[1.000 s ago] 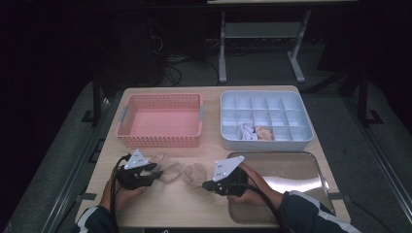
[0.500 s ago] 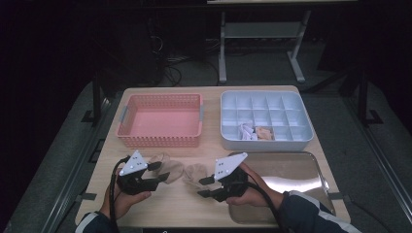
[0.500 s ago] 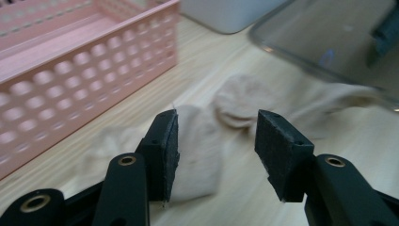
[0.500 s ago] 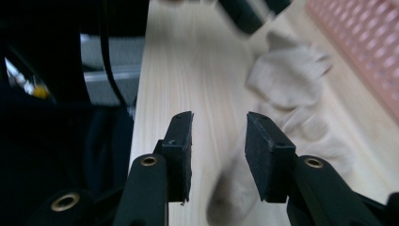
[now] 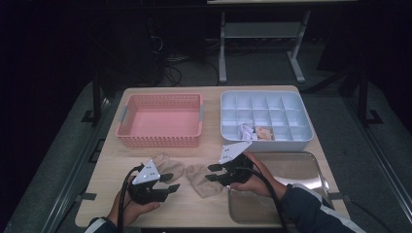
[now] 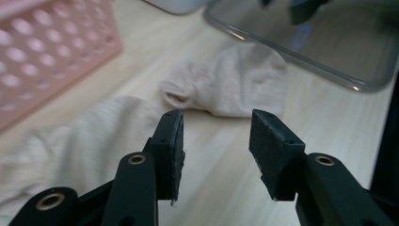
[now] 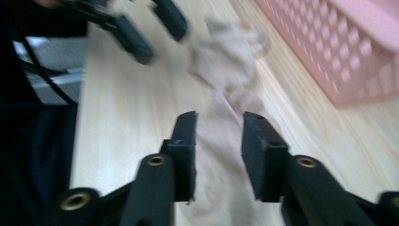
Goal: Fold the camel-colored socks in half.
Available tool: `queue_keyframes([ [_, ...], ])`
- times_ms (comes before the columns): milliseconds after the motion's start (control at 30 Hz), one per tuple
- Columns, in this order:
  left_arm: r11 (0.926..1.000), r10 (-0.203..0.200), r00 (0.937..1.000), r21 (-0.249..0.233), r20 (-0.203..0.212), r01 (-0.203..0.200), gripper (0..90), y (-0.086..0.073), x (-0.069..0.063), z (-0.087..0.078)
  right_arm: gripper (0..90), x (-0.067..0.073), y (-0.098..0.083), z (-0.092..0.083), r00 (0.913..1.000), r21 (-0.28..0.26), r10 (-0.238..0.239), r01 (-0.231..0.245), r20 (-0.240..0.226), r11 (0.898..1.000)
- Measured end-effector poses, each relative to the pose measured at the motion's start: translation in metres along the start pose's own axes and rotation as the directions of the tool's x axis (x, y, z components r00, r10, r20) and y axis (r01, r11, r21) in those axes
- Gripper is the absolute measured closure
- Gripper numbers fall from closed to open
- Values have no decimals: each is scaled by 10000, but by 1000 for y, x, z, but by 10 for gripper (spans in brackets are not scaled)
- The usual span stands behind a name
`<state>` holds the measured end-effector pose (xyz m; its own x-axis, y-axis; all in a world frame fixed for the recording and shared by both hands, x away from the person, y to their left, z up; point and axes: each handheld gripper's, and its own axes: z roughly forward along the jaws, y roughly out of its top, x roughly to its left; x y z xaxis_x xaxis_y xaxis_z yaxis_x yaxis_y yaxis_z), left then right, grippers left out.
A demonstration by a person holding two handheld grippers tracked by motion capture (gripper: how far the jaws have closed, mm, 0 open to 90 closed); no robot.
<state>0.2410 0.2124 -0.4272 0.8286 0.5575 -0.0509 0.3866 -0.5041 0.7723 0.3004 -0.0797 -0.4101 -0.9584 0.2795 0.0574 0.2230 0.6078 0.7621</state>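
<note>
Two beige socks lie on the wooden table, one (image 5: pixel 167 167) beside my left gripper (image 5: pixel 170 182) and one (image 5: pixel 201 179) in front of my right gripper (image 5: pixel 212 172). In the left gripper view my left gripper (image 6: pixel 216 129) has just been closing a little, with bare table between the jaws; the near sock (image 6: pixel 84 141) lies to their left and the far sock (image 6: pixel 240 82) beyond. In the right gripper view my right gripper (image 7: pixel 219 125) has just been opening. A sock (image 7: pixel 219 155) lies under the gap, and the pads do not press on it.
A pink mesh basket (image 5: pixel 160 121) stands at the back left. A white compartment box (image 5: pixel 267 141) with small items (image 5: pixel 255 132) stands at the back right. A metal tray (image 5: pixel 301 167) lies at the front right, under my right hand.
My right gripper's jaws have opened off the sock and the hand has drawn back toward the metal tray. My left gripper has moved toward the near edge of the table.
</note>
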Motion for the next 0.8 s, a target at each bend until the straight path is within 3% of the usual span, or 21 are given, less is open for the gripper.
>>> queue_keyframes([
  [100,9988,259,9991,416,328,-273,596,-3,-7,12,542,-4,-7,6,9994,709,-98,75,331,9975],
  [133,9978,326,9983,568,482,-353,607,-3,-10,21,511,-7,-13,9,9997,1016,145,-166,214,9947],
  [200,9970,407,9983,636,409,-432,607,-2,-10,25,499,-7,-16,11,9995,1159,231,-252,195,9929],
  [267,9980,337,9982,527,493,-362,613,1,-9,32,492,-8,-21,15,9993,1397,227,-265,287,9898],
  [400,9991,388,9992,180,130,-390,615,9,-2,43,464,-9,-29,27,9989,1697,366,-409,282,9847],
  [567,9997,142,9997,188,223,-146,605,13,7,55,467,-12,-33,33,9983,1929,332,-420,486,9803],
  [600,9993,231,9995,292,230,-238,605,13,8,59,488,-11,-34,34,9970,1948,540,-638,551,9788],
  [633,9992,208,9995,329,239,-216,605,14,8,62,534,-12,-34,35,9967,1947,449,-573,674,9792],
  [667,9980,338,9992,520,208,-349,607,16,10,68,624,-14,-35,34,9967,1884,495,-609,644,9802],
  [700,9980,338,9992,520,208,-349,611,16,10,68,624,-14,-35,34,9967,1884,495,-609,644,9802],
  [800,9954,484,9988,822,67,-487,623,17,14,77,835,-14,-34,28,9980,1597,232,-324,590,9866],
])
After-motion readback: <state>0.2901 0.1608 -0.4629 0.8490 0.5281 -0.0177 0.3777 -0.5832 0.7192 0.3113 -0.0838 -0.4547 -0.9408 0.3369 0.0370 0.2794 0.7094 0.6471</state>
